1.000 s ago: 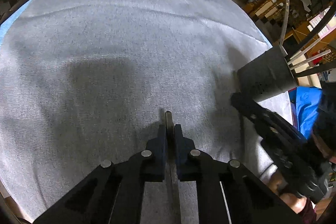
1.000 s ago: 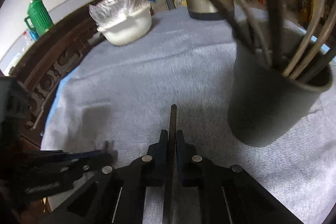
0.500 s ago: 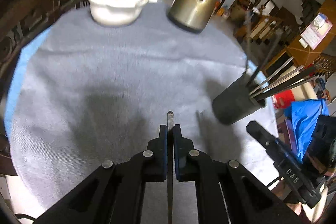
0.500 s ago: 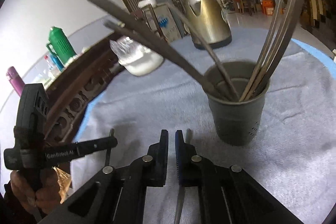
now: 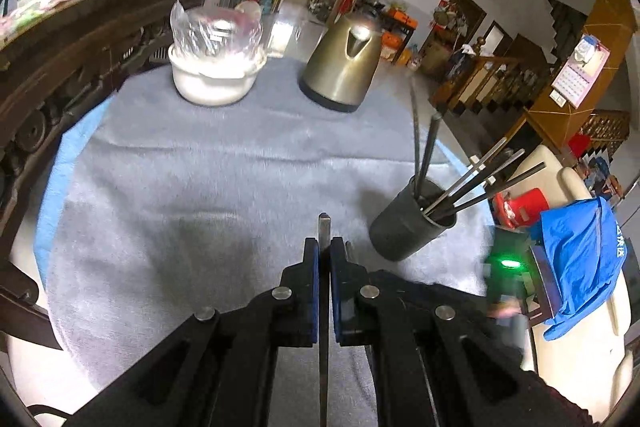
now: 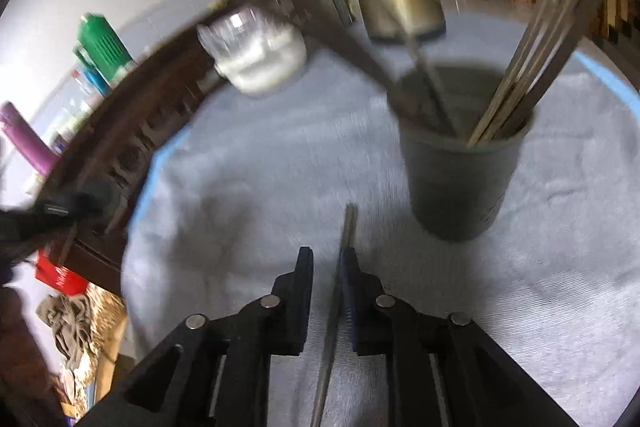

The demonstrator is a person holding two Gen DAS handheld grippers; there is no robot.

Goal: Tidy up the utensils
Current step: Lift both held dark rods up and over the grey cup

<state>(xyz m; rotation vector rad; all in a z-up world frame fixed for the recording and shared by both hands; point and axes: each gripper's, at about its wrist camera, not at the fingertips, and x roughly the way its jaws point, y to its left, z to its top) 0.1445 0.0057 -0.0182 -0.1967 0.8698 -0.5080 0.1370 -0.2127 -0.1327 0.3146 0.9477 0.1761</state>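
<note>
My left gripper [image 5: 324,242] is shut on a thin metal utensil [image 5: 324,227] whose tip sticks out past the fingers, above the grey cloth. The dark utensil cup [image 5: 412,229] with several long utensils stands to its right. My right gripper [image 6: 326,254] is open; a thin metal utensil [image 6: 347,227] lies against its right finger between the jaws. The cup [image 6: 460,183] stands just ahead and right of it, holding several utensils.
A grey cloth [image 5: 200,179] covers the round table. A white bowl with a plastic bag [image 5: 216,67] and a gold kettle [image 5: 340,67] stand at the far side. A dark carved wooden rail [image 5: 60,67] runs along the left. A blue cloth [image 5: 580,259] hangs at right.
Both grippers have lifted and pulled back from the table. The right gripper has opened from shut, and the utensil now sits loose against its right finger.
</note>
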